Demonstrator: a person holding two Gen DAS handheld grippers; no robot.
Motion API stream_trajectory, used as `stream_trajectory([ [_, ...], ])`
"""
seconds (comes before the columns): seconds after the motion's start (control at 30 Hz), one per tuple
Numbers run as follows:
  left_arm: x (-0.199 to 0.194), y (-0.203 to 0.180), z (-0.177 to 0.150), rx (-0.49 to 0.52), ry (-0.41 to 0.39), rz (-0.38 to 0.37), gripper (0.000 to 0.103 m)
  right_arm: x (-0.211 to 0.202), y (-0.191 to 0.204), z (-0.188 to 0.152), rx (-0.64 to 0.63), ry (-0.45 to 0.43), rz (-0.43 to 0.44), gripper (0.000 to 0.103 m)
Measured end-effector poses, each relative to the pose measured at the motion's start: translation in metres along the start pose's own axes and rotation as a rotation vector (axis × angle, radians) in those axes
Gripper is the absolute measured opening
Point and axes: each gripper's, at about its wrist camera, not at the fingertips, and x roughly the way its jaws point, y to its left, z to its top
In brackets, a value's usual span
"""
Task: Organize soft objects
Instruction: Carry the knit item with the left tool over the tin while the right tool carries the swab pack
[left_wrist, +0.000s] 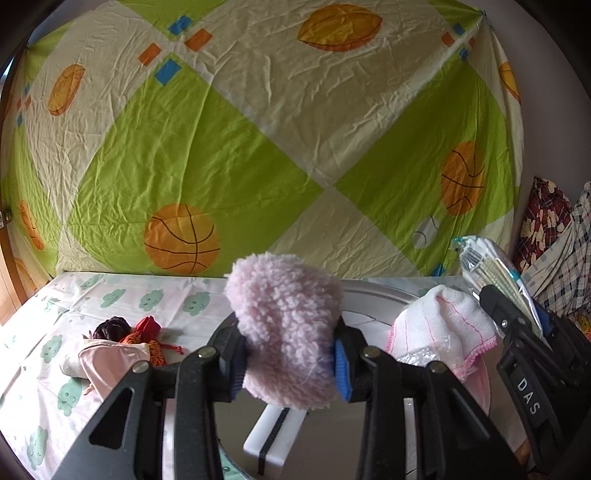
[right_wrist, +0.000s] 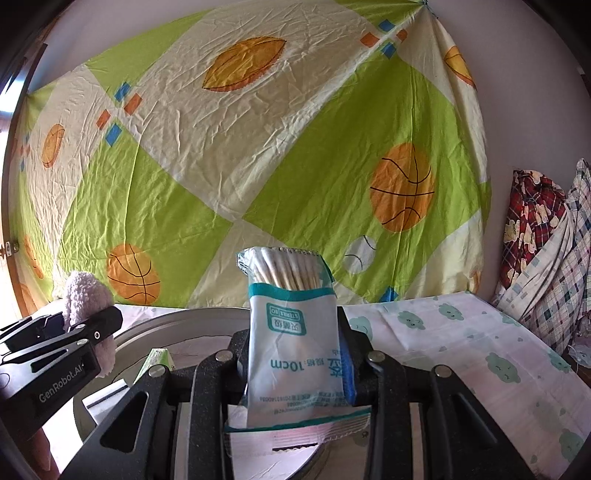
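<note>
Left hand-held gripper (left_wrist: 288, 365) clamped on fluffy pink cloth (left_wrist: 286, 328), right hand-held gripper (right_wrist: 295, 365) clamped on cotton swab pack (right_wrist: 293, 347), both above bed (left_wrist: 55, 369)

Soft daylight, sharp focus, strong fisheye curvature, dark vignetted corners

White letters reading "DAS" run down the black body of the right hand-held gripper (left_wrist: 517, 317). "GenRobot.AI" is printed on the side of the left hand-held gripper (right_wrist: 94, 332). The cotton swab packet (right_wrist: 295, 354), seen upside down, carries "10cm" beside Chinese characters too small to read.
</note>
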Motion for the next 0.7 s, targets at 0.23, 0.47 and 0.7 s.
stream_trajectory([
  [0.23, 0.015, -0.016, -0.001, 0.01, 0.033, -0.011, 0.037, 0.014, -0.003, 0.0, -0.013, 0.03, -0.026, 0.036],
  [0.47, 0.031, -0.02, -0.009, 0.012, 0.095, -0.001, 0.037, 0.029, 0.002, -0.005, -0.052, 0.071, -0.024, 0.036],
  [0.7, 0.037, -0.019, -0.013, 0.016, 0.124, 0.005, 0.037, 0.04, 0.007, -0.01, -0.081, 0.114, -0.013, 0.036],
])
